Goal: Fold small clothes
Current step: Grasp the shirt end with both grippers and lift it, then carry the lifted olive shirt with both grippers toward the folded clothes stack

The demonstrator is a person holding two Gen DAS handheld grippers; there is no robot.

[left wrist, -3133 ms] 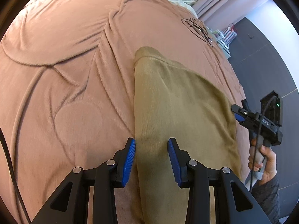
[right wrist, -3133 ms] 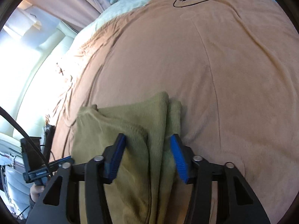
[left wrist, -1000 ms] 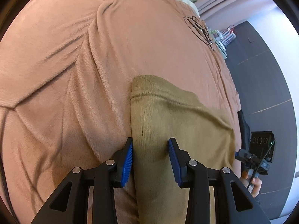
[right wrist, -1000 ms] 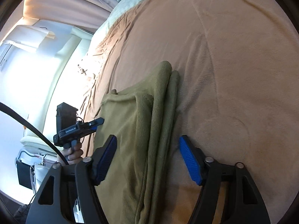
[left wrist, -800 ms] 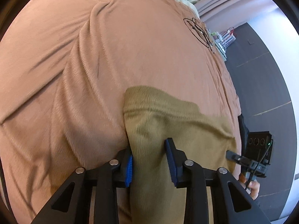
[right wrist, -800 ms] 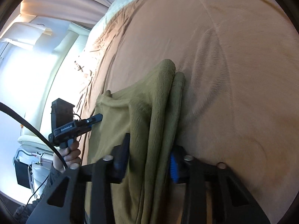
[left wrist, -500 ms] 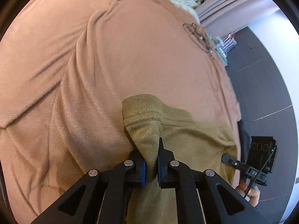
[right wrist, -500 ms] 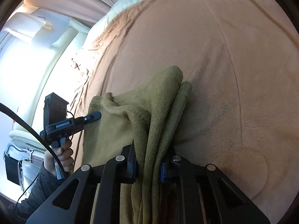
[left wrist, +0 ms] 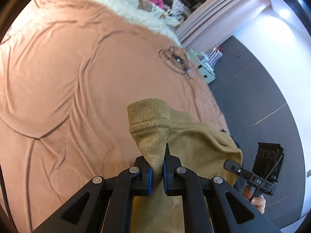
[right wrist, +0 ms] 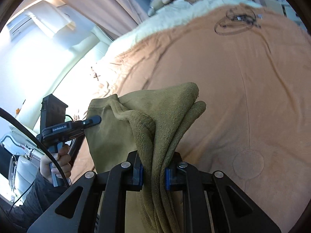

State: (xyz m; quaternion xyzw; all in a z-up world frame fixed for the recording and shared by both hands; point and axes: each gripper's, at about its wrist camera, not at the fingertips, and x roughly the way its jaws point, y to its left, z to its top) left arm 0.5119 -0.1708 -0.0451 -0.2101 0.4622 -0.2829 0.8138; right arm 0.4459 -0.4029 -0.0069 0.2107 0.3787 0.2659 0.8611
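Above the bed (left wrist: 77, 77), I have both tools, left (left wrist: 157, 171) and right (right wrist: 153, 172), clamped on the olive garment (left wrist: 194, 145), its corners peaking toward twelve o'clock.

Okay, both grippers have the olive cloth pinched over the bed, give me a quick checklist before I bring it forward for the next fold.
1. Left gripper shut on the olive garment: ok.
2. Right gripper shut on the garment's thick folded edge: ok.
3. All layers caught in the right gripper: cannot tell.
4. Garment hanging free of the blanket: cannot tell, lower part hidden.
5. Landing area ahead bare; coiled cable lies far off: ok.
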